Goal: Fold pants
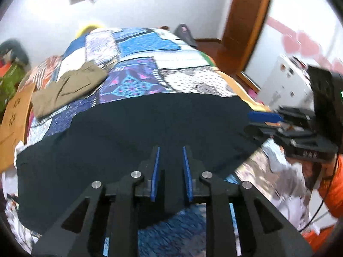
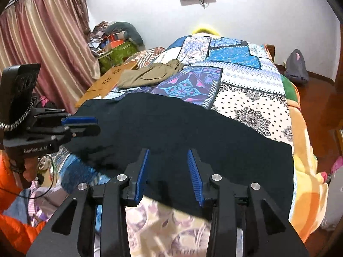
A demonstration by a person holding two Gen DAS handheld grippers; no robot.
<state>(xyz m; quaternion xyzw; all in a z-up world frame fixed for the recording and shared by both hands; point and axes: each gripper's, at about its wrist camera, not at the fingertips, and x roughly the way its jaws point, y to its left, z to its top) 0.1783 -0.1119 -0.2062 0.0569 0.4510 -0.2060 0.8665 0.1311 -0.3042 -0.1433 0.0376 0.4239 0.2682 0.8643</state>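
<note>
Dark navy cloth pants lie crosswise under both grippers: left gripper, right gripper (jaws parted, nothing pinched).

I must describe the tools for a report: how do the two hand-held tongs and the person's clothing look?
Both tongs, left tongs and right tongs, are black linkage frames with silver pivot pins and ribbed blue pads. White lettering marks the left tongs' body, a thin black cable hangs below it, and the person wears bright orange sleeves.

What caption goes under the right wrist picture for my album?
Right claw open above dark navy cloth pants spread on a patchwork quilt, folded khaki pants behind.
</note>
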